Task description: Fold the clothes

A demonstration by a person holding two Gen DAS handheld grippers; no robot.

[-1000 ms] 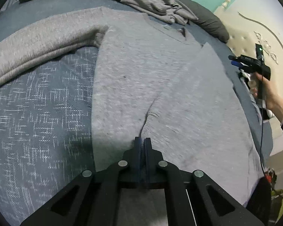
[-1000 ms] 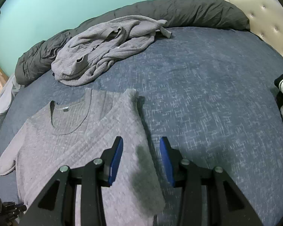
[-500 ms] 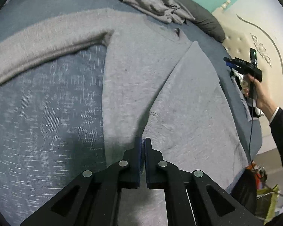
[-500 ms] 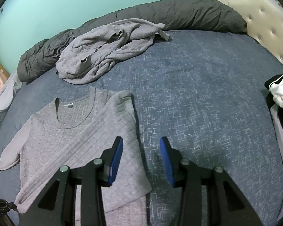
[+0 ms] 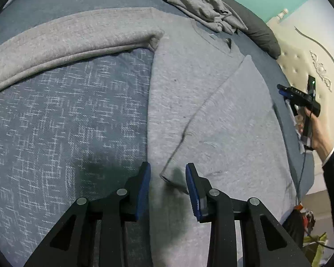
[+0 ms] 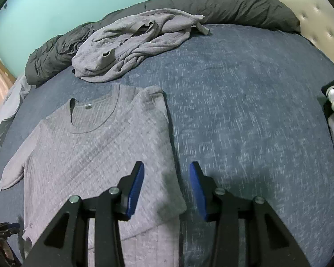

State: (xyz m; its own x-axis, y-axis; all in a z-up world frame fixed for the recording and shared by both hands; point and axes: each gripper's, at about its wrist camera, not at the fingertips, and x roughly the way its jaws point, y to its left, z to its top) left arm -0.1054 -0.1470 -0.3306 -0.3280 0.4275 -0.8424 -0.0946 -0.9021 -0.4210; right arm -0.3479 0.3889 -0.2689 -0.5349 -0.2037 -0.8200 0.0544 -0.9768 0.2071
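The left gripper (image 5: 167, 178) has its jaws wide apart and holds nothing; the cuff (image 5: 167, 174) of the folded sleeve lies flat on the sweater (image 5: 189, 77) in the gap between the 2 blue pads, touching neither. The right gripper (image 6: 164, 181) is likewise spread open and empty, hanging over the sweater's right edge where the cloth meets the blue bedspread (image 6: 245, 111).

The sweater is grey and ribbed and lies face up on the bed with its round neck toward the far side. Its right sleeve is folded diagonally across the chest, giving that side a straight edge. The left sleeve (image 5: 66, 37) is unfolded and stretches out across the bedspread. The cloth is mostly smooth, with a few light creases near the cuff.

Beyond the collar sits a crumpled grey garment (image 6: 133, 46), resting against a dark rolled duvet (image 6: 233, 9). In the left wrist view the person's hand (image 5: 316, 126) grips the right gripper's handle.
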